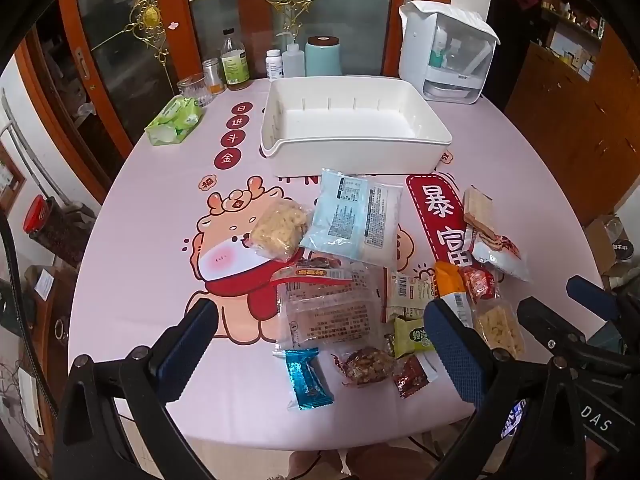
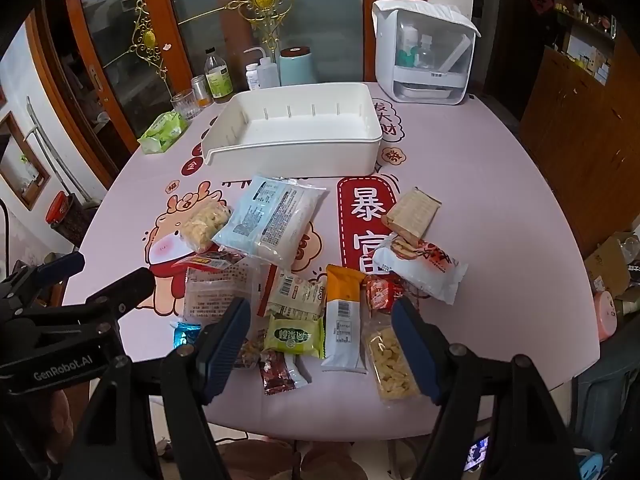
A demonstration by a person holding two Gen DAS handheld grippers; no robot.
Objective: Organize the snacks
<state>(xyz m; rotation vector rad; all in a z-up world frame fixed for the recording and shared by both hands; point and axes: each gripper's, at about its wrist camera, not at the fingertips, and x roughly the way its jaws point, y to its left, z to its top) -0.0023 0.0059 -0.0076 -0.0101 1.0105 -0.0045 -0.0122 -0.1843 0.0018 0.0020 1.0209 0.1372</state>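
On table (image 1: pixel 140 200), scattered snacks (image 1: pixel 352 216), white bin (image 1: pixel 352 156)

My left gripper (image 1: pixel 320 344) hangs wide open over the snack pile (image 1: pixel 360 280). The white bin (image 1: pixel 352 152) sits at twelve o'clock, the green tissue pack (image 1: pixel 174 120) at ten.

A pink cartoon-printed table (image 1: pixel 152 216) is backed by orange-framed glass doors (image 1: pixel 248 20) with gold ornaments, and flanked by brown wooden cabinets (image 1: pixel 568 128).
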